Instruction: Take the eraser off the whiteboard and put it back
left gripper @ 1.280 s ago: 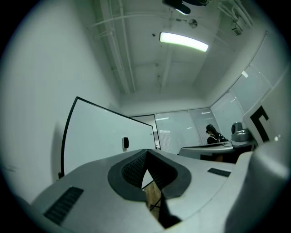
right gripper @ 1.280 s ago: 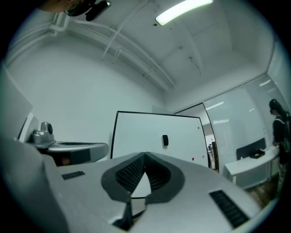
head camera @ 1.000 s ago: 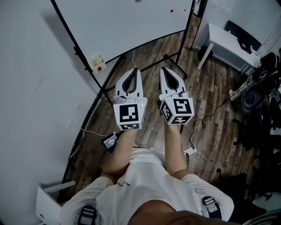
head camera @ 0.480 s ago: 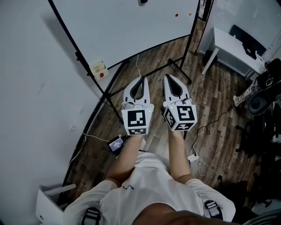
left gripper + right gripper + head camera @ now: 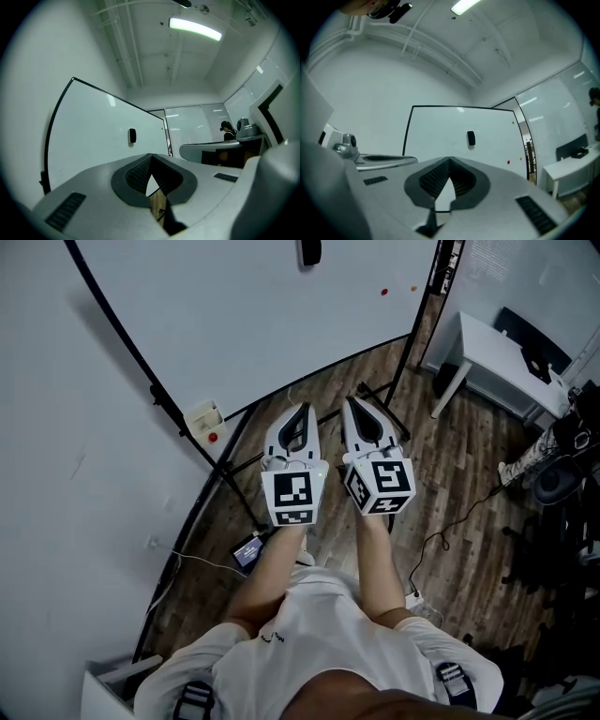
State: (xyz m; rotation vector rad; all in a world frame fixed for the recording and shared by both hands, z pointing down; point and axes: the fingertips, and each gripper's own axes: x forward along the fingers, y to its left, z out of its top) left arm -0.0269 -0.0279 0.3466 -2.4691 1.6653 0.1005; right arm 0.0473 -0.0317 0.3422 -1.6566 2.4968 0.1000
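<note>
While the left hand-held gripper (image 5: 298, 418) and the right hand-held gripper (image 5: 358, 411) are both closed and empty, the eraser (image 5: 310, 251) sits on the whiteboard (image 5: 234, 315), long axis upright, well ahead of both tips; neither is clearly nearer.

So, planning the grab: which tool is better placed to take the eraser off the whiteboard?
Right, narrowly: the right tool faces the whiteboard squarely, eraser just above its tips; the left tool sees it aslant. Both shut.

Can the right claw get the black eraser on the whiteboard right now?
Probably not yet: the right claw is shut and short of the eraser. Nothing stands between them, though.
</note>
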